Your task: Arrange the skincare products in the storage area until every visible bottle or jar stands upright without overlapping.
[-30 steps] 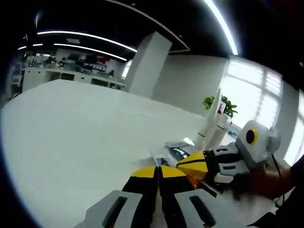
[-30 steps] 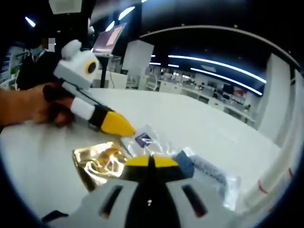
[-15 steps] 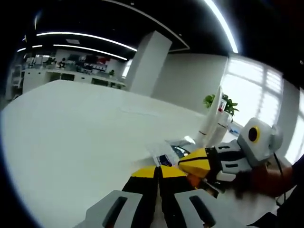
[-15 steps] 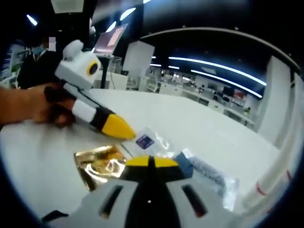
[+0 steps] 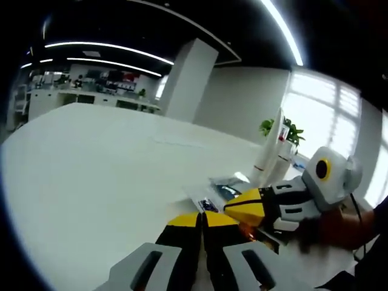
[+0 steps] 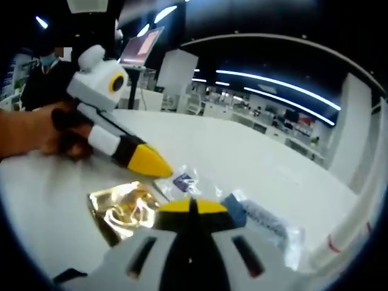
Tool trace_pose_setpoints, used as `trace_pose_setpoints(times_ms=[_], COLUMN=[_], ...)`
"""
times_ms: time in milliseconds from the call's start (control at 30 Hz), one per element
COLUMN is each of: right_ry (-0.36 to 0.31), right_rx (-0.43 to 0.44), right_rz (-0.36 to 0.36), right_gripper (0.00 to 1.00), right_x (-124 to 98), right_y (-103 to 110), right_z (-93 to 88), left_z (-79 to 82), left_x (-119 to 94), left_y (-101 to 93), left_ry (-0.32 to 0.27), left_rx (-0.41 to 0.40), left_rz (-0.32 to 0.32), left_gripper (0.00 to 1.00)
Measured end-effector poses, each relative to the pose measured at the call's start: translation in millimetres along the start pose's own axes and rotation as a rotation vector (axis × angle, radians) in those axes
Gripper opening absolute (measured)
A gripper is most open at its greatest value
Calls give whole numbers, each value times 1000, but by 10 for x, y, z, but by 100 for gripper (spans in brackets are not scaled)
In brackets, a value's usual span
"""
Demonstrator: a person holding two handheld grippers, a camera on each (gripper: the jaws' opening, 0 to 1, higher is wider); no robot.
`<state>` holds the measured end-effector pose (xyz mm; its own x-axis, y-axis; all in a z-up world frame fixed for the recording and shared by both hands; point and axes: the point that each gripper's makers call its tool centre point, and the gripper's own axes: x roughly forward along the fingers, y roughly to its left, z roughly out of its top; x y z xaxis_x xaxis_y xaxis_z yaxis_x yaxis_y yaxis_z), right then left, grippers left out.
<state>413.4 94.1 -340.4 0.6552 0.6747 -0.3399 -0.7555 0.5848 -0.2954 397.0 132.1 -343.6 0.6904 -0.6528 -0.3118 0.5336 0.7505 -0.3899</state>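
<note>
On the white table point(image 5: 91, 157) lie flat sachets. A crumpled gold foil sachet point(image 6: 121, 209) lies by a clear sachet with a dark blue label point(image 6: 184, 180), and a longer clear packet point(image 6: 264, 219) sits to the right. My right gripper point(image 6: 192, 206) is shut, its yellow tips over the edge of the sachets; I see nothing between the jaws. My left gripper point(image 6: 156, 165) comes in from the left, shut, its tip close to the blue-label sachet. In the left gripper view my left gripper point(image 5: 202, 218) is shut beside the right gripper point(image 5: 237, 209), above the blue-label sachet point(image 5: 209, 204).
A tall white post with a red mark point(image 5: 274, 148) stands behind the sachets, and its base point(image 6: 348, 233) curves along the right edge of the right gripper view. A potted plant point(image 5: 285, 130) sits by the window. A hand point(image 6: 36, 130) holds the left gripper. Open tabletop stretches far left.
Both grippers stay shut and nearly still. The blue-label sachet's edge, raised half a second ago, lies lower now. The right gripper's tip has crept slightly left in the left gripper view.
</note>
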Motion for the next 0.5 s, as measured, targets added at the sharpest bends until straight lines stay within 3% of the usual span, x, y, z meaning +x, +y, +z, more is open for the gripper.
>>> trace_pose_setpoints(times_ms=[300,500], right_ry=[17,26], right_rx=[34,42], right_rz=[4,-3], right_gripper=[0,0], right_x=[4,5], right_y=[-1,-3], right_z=[-17,-24], left_z=[32,60], left_x=[-15,-13], left_y=[23,-18], left_ry=[-21,-40], left_rx=[3,59], left_rz=[5,-9], left_gripper=[0,1])
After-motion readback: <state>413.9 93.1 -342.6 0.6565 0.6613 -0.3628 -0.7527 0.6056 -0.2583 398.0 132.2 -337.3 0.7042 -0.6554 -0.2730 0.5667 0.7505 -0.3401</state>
